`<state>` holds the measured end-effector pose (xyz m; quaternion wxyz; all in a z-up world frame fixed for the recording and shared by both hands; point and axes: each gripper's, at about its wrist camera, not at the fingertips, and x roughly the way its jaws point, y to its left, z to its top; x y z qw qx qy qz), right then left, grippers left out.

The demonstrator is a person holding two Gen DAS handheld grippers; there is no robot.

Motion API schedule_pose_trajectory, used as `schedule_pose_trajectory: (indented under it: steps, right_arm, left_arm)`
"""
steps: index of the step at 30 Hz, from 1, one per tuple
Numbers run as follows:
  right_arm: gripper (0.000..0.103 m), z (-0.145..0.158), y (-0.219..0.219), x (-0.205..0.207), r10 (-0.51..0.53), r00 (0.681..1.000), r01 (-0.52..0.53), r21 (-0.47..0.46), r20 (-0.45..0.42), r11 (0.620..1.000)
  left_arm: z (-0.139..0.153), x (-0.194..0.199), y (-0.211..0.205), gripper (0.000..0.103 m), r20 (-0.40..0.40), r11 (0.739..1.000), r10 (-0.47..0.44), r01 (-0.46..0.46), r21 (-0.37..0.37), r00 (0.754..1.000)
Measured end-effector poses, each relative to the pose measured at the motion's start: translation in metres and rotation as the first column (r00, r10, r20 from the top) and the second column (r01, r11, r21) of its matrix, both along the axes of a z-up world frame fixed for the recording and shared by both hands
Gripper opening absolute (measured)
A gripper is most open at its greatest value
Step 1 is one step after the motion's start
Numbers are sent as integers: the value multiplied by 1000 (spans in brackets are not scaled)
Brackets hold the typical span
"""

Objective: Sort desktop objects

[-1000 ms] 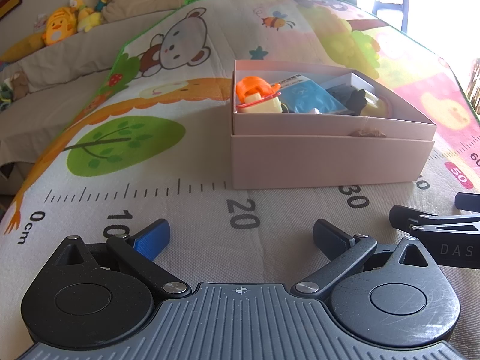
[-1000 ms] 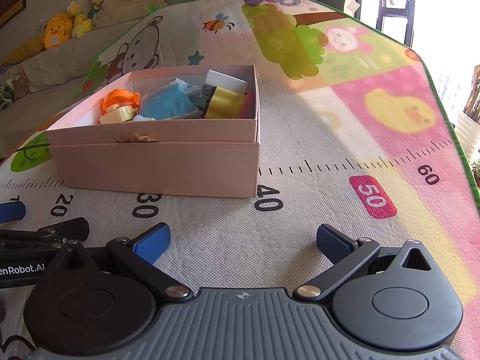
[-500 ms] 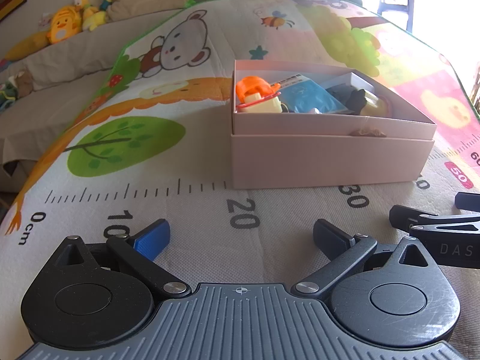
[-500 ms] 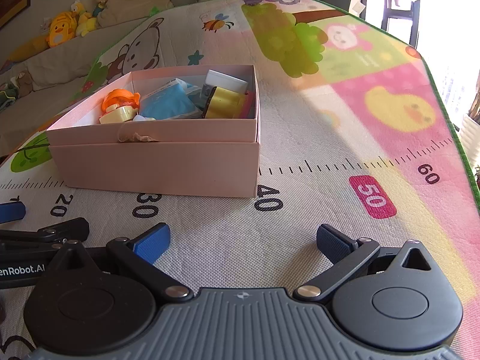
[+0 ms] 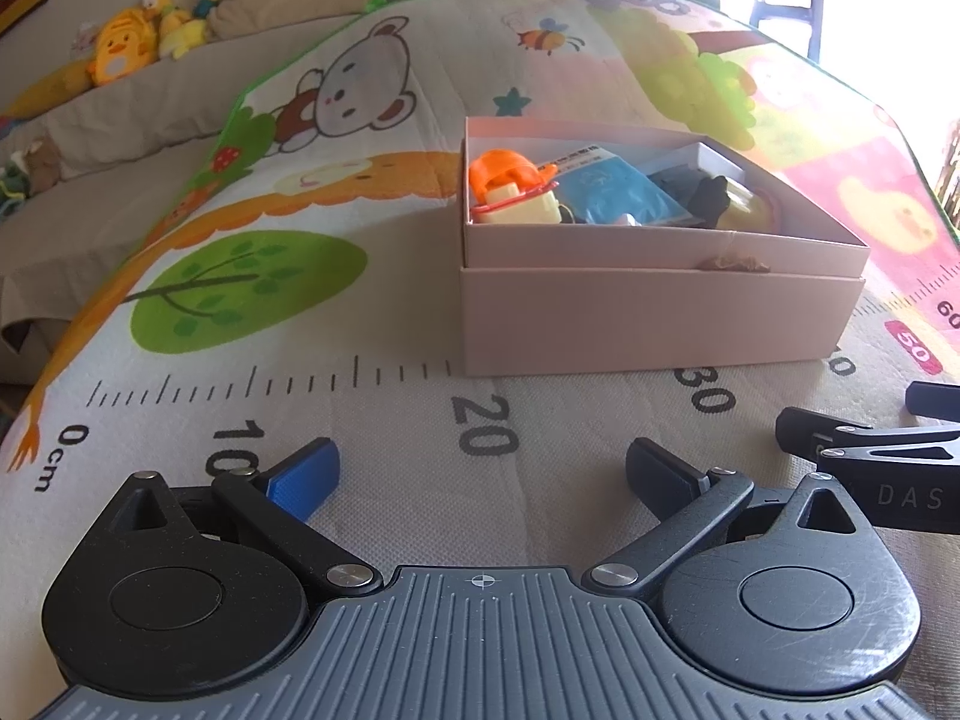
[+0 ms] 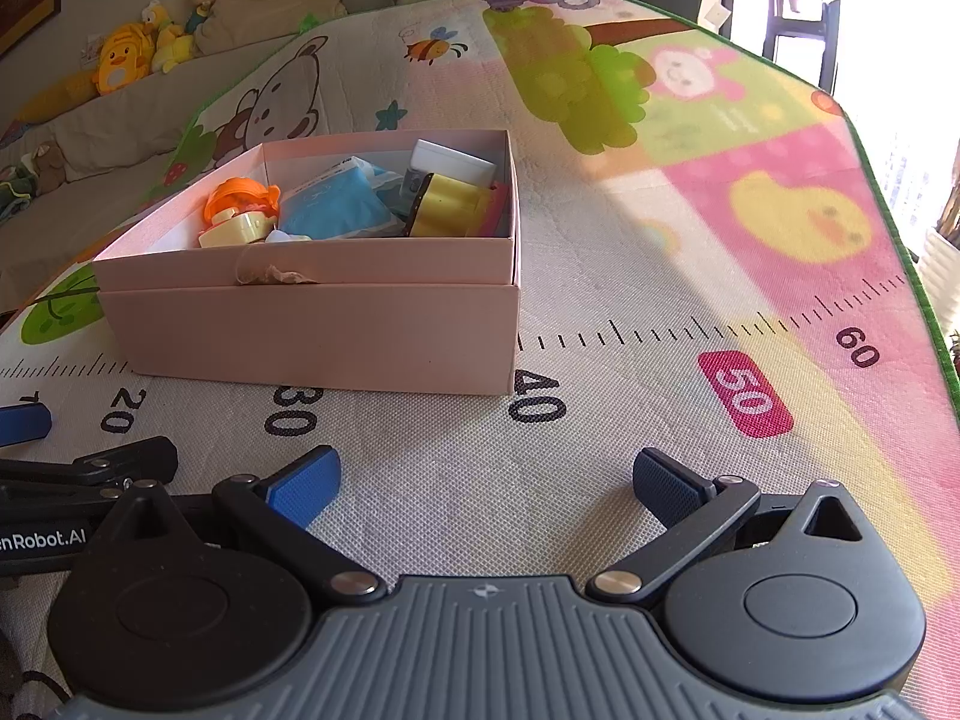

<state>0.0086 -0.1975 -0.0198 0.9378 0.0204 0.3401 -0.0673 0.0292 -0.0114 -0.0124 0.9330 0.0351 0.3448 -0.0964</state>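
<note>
A pink cardboard box stands on the cartoon play mat. It holds an orange and cream toy, a blue packet, a yellow roll, a white box and a dark item. My left gripper rests low on the mat in front of the box, open, with nothing between its fingers. My right gripper sits beside it to the right, open and empty too. Each gripper shows at the edge of the other's view.
The mat bears a printed ruler with numbers. A beige sofa with plush toys lies beyond the mat's far left edge. The mat's green right border marks its edge near a bright window.
The views have tilted slightly, so the sofa and toys sit a little lower in frame. The box, its contents and both open grippers keep their places.
</note>
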Motion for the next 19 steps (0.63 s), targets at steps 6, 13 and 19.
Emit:
schedule_pose_trajectory:
  steps: [6,13,19]
  right_arm:
    - [103,0,0,0,0,1000,0,0,0,1000]
    - [103,0,-1,-1,0,1000,0,0,0,1000]
    - [103,0,-1,-1,0,1000,0,0,0,1000]
  left_arm:
    - [0,2,2,103,-8,1000,-16,16,-3,1000]
    - [0,2,1,103,-2,1000,-15,15,-6,1000]
    - [-1,2,2,103,1,1000,-14,14,-9,1000]
